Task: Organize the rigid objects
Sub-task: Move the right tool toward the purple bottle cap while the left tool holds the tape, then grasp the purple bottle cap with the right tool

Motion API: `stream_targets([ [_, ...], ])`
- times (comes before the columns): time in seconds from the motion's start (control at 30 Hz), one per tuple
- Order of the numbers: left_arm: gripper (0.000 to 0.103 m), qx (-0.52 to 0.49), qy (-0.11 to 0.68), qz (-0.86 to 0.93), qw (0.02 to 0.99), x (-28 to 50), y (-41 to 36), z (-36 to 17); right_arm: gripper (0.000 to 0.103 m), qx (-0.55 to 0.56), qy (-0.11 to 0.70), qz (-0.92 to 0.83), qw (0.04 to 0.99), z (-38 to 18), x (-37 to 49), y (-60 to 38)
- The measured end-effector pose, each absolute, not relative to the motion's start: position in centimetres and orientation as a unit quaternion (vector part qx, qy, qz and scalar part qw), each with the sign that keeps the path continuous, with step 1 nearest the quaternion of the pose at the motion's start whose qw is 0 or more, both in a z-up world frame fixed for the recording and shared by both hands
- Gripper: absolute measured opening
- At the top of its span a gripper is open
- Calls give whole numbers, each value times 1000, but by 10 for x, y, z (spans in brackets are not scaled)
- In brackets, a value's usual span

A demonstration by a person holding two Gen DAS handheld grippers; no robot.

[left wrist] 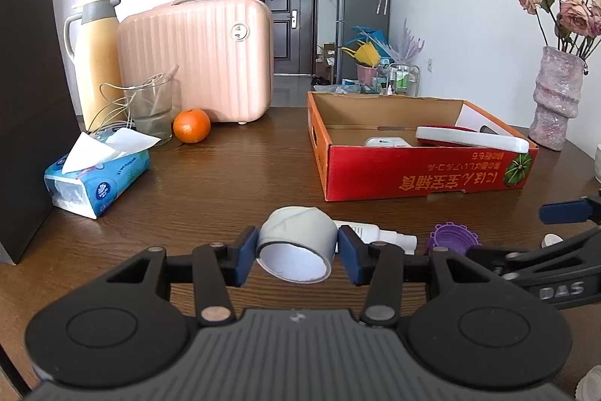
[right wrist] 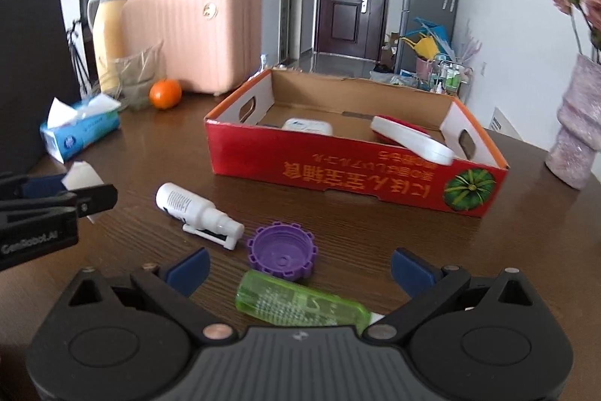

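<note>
My left gripper (left wrist: 297,252) is shut on a grey tape roll (left wrist: 296,243), held low over the brown table. A white spray bottle (right wrist: 199,213) and a purple ridged cap (right wrist: 281,250) lie on the table; both also show in the left wrist view, bottle (left wrist: 379,235) and cap (left wrist: 452,237). A green transparent case (right wrist: 300,303) lies between the open fingers of my right gripper (right wrist: 298,267), which holds nothing. The red cardboard box (right wrist: 338,168) holds a white case (right wrist: 308,126) and a red-and-white flat object (right wrist: 409,138).
A tissue pack (left wrist: 97,171), an orange (left wrist: 191,125), a glass (left wrist: 152,108), a yellow thermos (left wrist: 97,59) and a pink suitcase (left wrist: 199,59) stand at the back left. A black bag (left wrist: 30,115) is at the left. A pink vase (left wrist: 556,100) is at the right.
</note>
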State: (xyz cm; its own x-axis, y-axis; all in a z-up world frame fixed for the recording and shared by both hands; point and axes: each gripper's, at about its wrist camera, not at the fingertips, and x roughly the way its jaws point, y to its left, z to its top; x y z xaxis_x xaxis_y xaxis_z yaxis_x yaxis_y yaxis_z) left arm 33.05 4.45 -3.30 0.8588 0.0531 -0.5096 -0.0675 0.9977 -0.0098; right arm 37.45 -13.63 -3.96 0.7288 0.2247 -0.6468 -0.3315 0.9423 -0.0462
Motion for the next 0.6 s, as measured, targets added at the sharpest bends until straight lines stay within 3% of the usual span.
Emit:
stream_targets([
  [0.2,47,-28,263,43,963,331,53,-30,101,-72,375,137,914,-51,399,-126],
  [0.47,47,-32,265,42,963,330,55,-29,91,-76,401,126,904,-67,419,-115],
  [0.6,47,-33,266,41,963,330,55,-29,72,-68,408,124,902,-71,424,-114],
])
